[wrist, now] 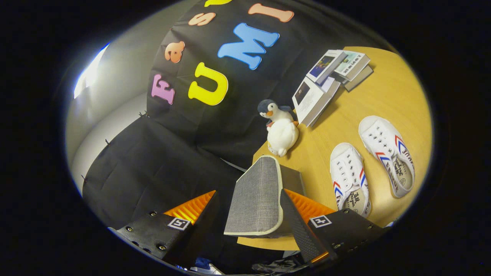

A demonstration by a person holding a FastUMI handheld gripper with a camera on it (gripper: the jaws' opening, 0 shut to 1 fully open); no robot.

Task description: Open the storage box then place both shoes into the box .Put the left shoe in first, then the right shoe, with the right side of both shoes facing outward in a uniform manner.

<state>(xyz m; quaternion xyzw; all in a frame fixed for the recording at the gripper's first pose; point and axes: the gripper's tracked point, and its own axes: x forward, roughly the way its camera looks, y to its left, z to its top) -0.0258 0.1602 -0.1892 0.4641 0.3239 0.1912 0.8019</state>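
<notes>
Grey fabric storage box is sitting on the bench between the wide-open gripper fingers, lid shut. Both shoes are waiting beyond. Grip the lid's edge squarely before lifting.

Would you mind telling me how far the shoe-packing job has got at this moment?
Nothing looks finished. Both white shoes lie on the wooden table, outside the grey storage box. In hand: the gripper is open, the box's lid between its fingers, neither clearly pressing. Left: opening the box, then left shoe, then right.
</notes>
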